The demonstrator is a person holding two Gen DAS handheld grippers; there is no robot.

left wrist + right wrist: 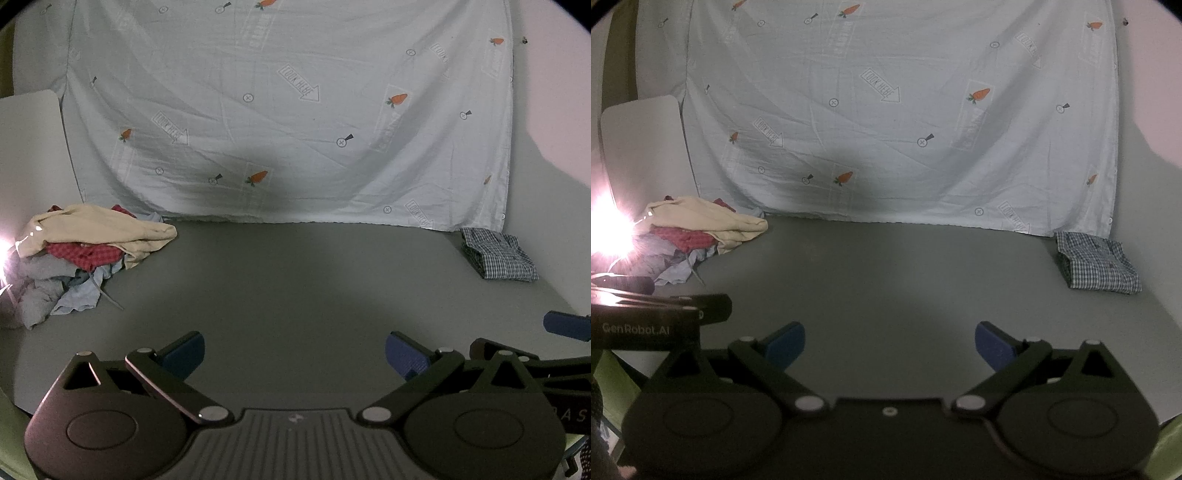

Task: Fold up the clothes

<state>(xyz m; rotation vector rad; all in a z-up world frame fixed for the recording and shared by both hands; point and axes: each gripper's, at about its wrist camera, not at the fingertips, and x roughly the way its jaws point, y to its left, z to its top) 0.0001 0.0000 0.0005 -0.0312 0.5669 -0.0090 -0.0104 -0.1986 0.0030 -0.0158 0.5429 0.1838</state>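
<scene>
No containers are seen; the clothes lie loose on the grey table.

A pile of unfolded clothes is heaped at the far-left corner: a cream garment on top, a red checked one under it, grey and light-blue pieces at the bottom, spilling toward the near side. In the right wrist view the same pile is seen far left, next to a strong glare.

A folded checked shirt is laid at the far-right corner, close to the sheet's lower edge; it is seen likewise in the right wrist view.

A pale sheet w/ carrot prints is hung behind the table as a backdrop.

The left gripper is held over the near edge, approx. at the centre, jaws spread wide, nothing between them. The pile is well apart from it, ahead and to the left; the shirt well apart, ahead and to the right.

The right gripper is held just beside the left one, also spread wide and empty. One of its blue pads is seen at the right edge of the left wrist view. Neither gripper is touching any cloth.
</scene>
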